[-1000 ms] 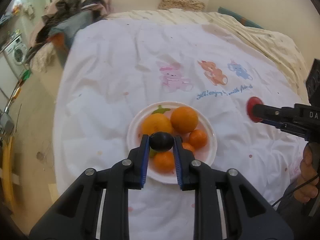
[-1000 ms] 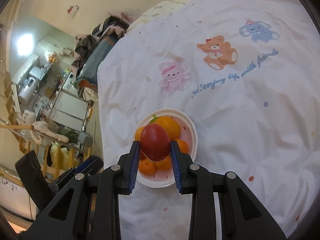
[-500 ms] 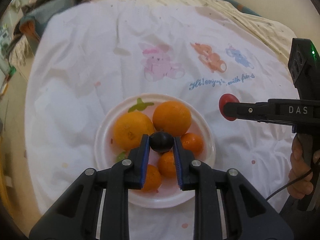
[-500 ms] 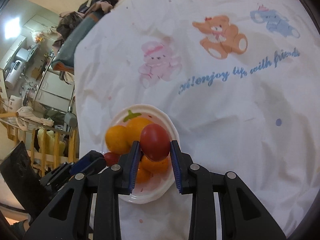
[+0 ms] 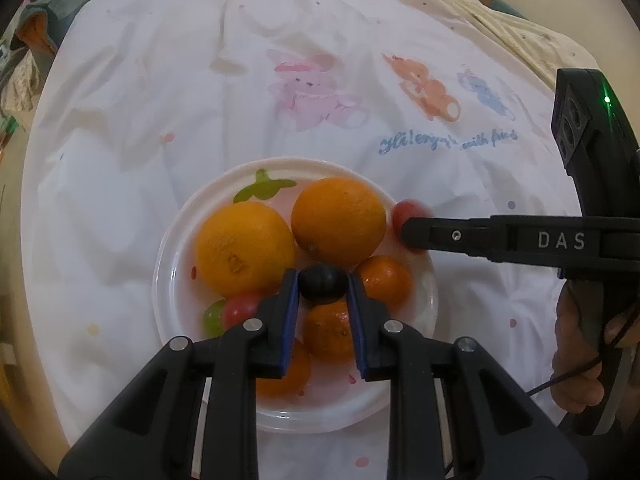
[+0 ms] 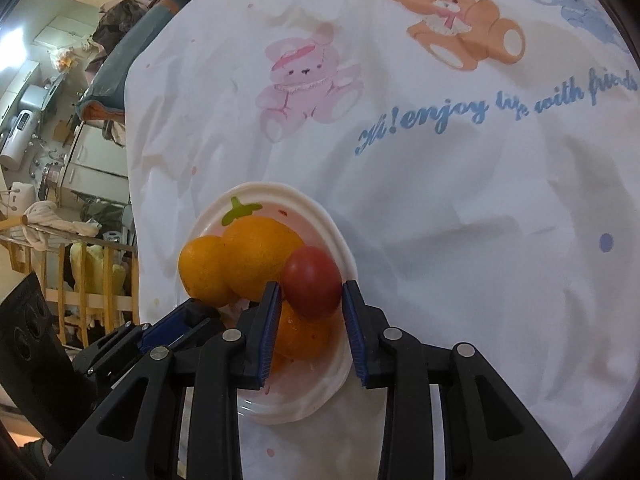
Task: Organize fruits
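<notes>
Left gripper [image 5: 323, 285], as I see it, is clamped on a dark grape [image 5: 322, 283] above the white plate [image 5: 168, 280] of oranges [image 5: 245, 249]. Right gripper [image 6: 311, 295] has just been easing its jaws apart; a red tomato [image 6: 313, 282] sits between them, touching the right pad, a sliver of gap at the left. Both hover over the plate on the bear-print sheet [image 6: 460, 184].
</notes>
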Demonstrator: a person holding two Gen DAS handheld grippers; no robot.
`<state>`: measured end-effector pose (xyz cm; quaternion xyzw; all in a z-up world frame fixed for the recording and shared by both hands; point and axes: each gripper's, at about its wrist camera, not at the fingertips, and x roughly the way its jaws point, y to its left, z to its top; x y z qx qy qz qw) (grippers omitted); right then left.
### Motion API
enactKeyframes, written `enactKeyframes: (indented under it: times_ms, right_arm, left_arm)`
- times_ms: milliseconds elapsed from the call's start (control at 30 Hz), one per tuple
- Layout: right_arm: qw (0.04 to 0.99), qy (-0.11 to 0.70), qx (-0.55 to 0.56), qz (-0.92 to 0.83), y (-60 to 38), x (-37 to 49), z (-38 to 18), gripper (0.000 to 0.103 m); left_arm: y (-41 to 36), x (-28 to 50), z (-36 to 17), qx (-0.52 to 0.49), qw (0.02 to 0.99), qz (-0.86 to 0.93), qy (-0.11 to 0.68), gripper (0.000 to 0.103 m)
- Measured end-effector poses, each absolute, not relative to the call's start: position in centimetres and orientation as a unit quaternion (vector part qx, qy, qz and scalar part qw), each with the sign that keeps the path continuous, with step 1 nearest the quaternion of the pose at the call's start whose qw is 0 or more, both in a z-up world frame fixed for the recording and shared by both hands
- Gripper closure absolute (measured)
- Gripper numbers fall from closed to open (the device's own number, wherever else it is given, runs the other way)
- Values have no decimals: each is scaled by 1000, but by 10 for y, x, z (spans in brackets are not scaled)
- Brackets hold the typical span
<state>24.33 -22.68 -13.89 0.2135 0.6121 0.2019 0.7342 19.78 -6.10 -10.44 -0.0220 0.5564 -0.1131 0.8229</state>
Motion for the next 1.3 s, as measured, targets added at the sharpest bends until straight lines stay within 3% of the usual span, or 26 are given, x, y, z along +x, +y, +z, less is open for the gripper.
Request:
enactKeyframes:
  times_ms: [67, 133, 200, 400, 467, 633, 767, 867, 1100, 1300]
  right_arm:
    - [735, 610, 218, 202, -227, 244, -138, 65]
    - [739, 605, 220, 197, -230, 244, -135, 48]
    - [748, 594, 226, 190, -237, 244, -129, 47]
    - [770, 563, 246, 171, -258, 240, -107, 47]
    - [779, 554, 240, 168, -261, 235, -97, 35]
    - [807, 527, 209, 167, -257, 216, -67, 25]
    - [838, 493, 167, 164, -244, 187, -43, 11]
    - [852, 472, 158, 160, -241, 164, -33, 2]
    - [876, 439, 135, 149, -227, 113, -23, 0]
    - [890, 423, 97, 141, -208, 80, -23, 0]
  left_arm:
    - [-61, 198, -105, -28, 819, -116, 561, 72]
    - [-62, 195, -102, -35, 824, -131, 551, 42]
    - [-64, 192, -97, -29, 829, -134, 542, 29]
    - [-50, 183, -78, -18, 848, -99, 520, 28]
    - [-38, 178, -70, -28, 853, -84, 515, 28]
    - [-13, 164, -40, -44, 875, -49, 479, 28]
    - [-1, 142, -21, -46, 887, -27, 459, 26]
    - [5, 120, -14, -43, 894, -22, 446, 12]
    - [16, 86, -11, -55, 897, -8, 439, 1]
    - [13, 62, -5, -39, 906, -6, 422, 0]
